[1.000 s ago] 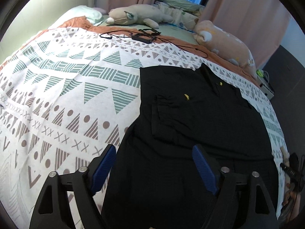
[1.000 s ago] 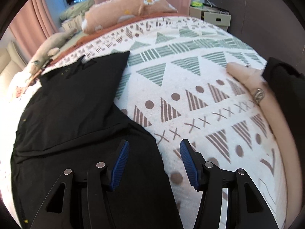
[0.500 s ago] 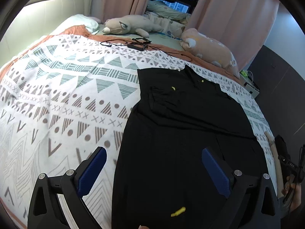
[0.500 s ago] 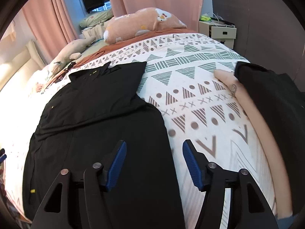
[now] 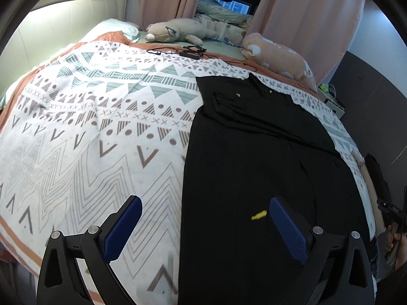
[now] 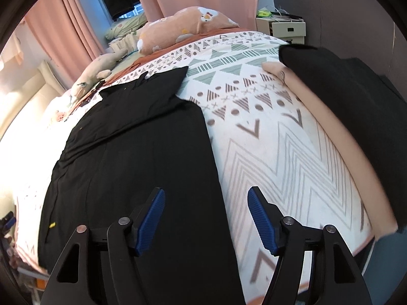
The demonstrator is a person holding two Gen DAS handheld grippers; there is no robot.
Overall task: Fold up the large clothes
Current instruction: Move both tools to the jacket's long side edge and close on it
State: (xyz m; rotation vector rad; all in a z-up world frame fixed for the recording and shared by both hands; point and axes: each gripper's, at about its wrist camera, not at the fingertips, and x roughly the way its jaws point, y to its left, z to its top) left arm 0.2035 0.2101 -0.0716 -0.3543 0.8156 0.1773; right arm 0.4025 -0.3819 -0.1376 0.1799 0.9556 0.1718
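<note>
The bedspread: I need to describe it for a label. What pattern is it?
White bedspread with green and brown geometric triangles, dots, crosses, chevrons; clearest in left wrist view.

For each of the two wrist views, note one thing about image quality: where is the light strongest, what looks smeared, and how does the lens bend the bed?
Left wrist view: fisheye bulges the patterned bedspread into a dome; the headboard glows brightest; the black garment shows little detail. Right wrist view: glare washes out the left edge; the forearm and nearby zigzag print look smeared.

Large black garment (image 5: 257, 152), spread flat lengthwise on patterned bedspread (image 5: 84, 127), sleeves folded inward near top
</note>
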